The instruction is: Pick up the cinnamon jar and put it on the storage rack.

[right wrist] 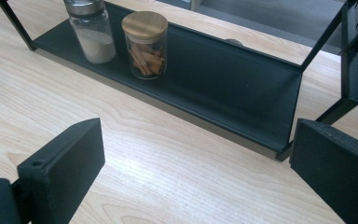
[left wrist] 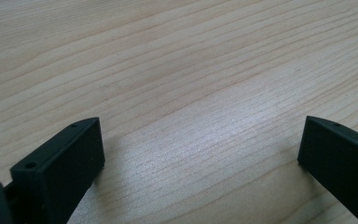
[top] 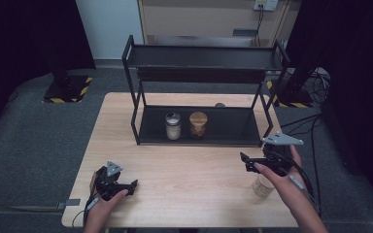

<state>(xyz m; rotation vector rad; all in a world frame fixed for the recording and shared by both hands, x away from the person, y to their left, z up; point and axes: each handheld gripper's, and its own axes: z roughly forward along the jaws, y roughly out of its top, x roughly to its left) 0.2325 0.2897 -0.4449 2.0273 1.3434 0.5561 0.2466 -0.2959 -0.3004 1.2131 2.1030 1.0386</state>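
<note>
A wooden table (top: 184, 179) is seen from above, with a person's hands coming in from the near edge. At the left, the left gripper (top: 132, 185) rests low on the bare wood, its jaws spread wide and empty. Toward the middle stands a black two-tier rack (top: 206, 127); its lower shelf holds a shaker jar (top: 173, 125) of pale powder and, just beside it, a wooden-lidded jar (top: 198, 124) of cinnamon sticks. At the right, the right gripper (top: 245, 162) hovers with jaws wide apart, holding nothing. A glass jar (top: 262, 187) stands on the table under that forearm.

If this jar is next for the shelf, the gripper should probably back off, drop level with its body, and close squarely on it.

The forearm covers much of the jar, so its lid and contents are hard to make out. A small round object behind the rack is mostly hidden.
</note>
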